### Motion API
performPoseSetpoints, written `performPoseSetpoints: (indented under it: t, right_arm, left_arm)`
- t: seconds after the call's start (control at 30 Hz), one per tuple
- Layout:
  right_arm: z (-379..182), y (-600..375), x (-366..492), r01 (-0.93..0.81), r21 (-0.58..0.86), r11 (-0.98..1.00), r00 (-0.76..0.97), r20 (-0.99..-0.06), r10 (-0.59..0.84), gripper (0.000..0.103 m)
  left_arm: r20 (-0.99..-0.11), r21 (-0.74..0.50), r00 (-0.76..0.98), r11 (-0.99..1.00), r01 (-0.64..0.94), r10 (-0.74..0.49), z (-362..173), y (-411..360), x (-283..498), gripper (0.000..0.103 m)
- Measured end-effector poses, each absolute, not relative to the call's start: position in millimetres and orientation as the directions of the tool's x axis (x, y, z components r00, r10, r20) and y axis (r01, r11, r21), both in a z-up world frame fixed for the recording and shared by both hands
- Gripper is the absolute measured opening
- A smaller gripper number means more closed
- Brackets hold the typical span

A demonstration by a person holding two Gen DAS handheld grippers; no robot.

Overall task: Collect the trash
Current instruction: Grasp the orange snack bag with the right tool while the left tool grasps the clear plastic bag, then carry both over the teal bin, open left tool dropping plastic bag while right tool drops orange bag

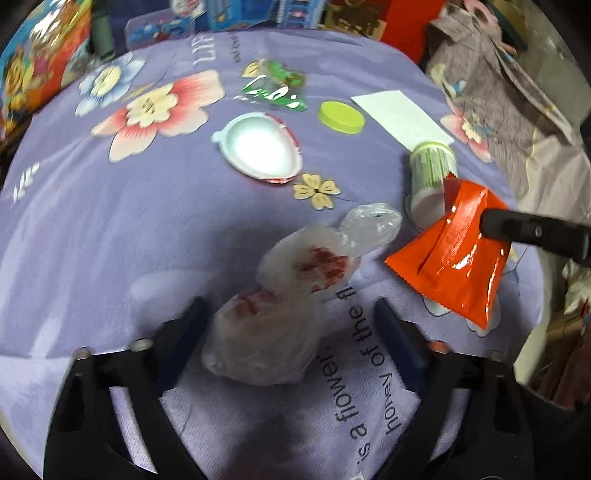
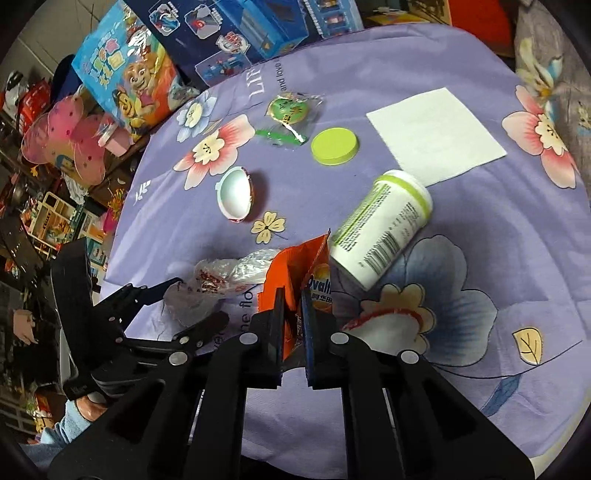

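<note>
My right gripper point(image 2: 293, 301) is shut on an orange Ovaltine wrapper point(image 2: 295, 266) and holds it a little above the purple tablecloth; in the left wrist view the wrapper point(image 1: 458, 254) hangs from the right gripper's fingers point(image 1: 517, 229). My left gripper point(image 1: 291, 314) is open around a crumpled clear plastic bag with red print point(image 1: 280, 306), also seen in the right wrist view point(image 2: 221, 280). Other trash on the cloth: a white egg-shaped shell point(image 1: 260, 147), a green wrapper point(image 1: 275, 86), a lime lid point(image 1: 341, 116), a white-and-green bottle on its side point(image 2: 382, 227) and a white paper napkin point(image 2: 436, 131).
The round table has a purple flowered cloth point(image 1: 110, 206). Toy boxes point(image 2: 236, 29) and a cartoon bag point(image 2: 129, 70) stand along the far edge. A grey flowered fabric point(image 1: 509, 103) lies beyond the table's right edge. Cluttered shelves point(image 2: 44, 184) are at the left.
</note>
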State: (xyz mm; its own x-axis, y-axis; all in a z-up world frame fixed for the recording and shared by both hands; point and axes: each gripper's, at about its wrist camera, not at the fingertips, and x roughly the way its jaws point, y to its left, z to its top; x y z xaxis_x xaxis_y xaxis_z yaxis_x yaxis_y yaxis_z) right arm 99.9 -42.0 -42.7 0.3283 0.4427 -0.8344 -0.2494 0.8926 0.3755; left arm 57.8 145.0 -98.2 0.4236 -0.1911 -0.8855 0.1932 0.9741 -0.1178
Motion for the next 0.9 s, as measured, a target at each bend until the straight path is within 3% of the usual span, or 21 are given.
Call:
performPoseSetpoints:
  t: [0.03, 0.07, 0.13, 0.4, 0.53, 0.7, 0.8, 0.9]
  right_arm:
    - [-43.3, -42.9, 100.6, -0.247, 0.379, 0.892, 0.328, -0.834, 0.445, 0.008]
    - [-43.7, -42.8, 101.6, -0.246, 0.380, 0.892, 0.326, -0.834, 0.445, 0.008]
    - [-45.0, -41.7, 103.0, -0.251, 0.372, 0.894, 0.322, -0.839, 0.439, 0.012]
    - [-62.6, -26.7, 111.1, -0.260, 0.360, 0.896, 0.275, -0.862, 0.426, 0.040]
    - [-73.8, -21.5, 115.3, -0.247, 0.389, 0.888, 0.241, -0.863, 0.445, 0.049]
    - [-79.9, -17.2, 117.4, -0.240, 0.400, 0.885, 0.224, -0.864, 0.451, 0.052]
    - [-80.0, -17.5, 119.7, -0.236, 0.398, 0.887, 0.223, -0.866, 0.448, 0.055]
    - [-84.7, -15.8, 123.0, -0.232, 0.391, 0.891, 0.207, -0.875, 0.438, 0.055]
  left_arm:
    - [-0.889, -0.109, 0.417, 0.973, 0.205, -0.187, -99.8, 141.7, 57.8, 0.051]
    - [-0.895, -0.102, 0.407, 0.971, 0.216, -0.185, -102.0, 137.6, 57.8, 0.040]
    - [-0.893, -0.089, 0.415, 0.972, 0.219, -0.175, -102.9, 133.7, 56.4, 0.033]
    - [-0.889, -0.154, 0.402, 0.970, 0.188, -0.219, -106.7, 148.8, 63.1, 0.031]
    - [-0.886, -0.159, 0.404, 0.968, 0.196, -0.227, -107.3, 149.4, 62.5, 0.033]
    - [-0.885, -0.178, 0.398, 0.965, 0.193, -0.243, -107.3, 153.6, 63.9, 0.034]
    - [-0.884, -0.185, 0.394, 0.963, 0.198, -0.251, -107.9, 149.6, 68.9, 0.046]
    - [-0.883, -0.142, 0.416, 0.969, 0.203, -0.216, -108.2, 142.2, 72.6, 0.045]
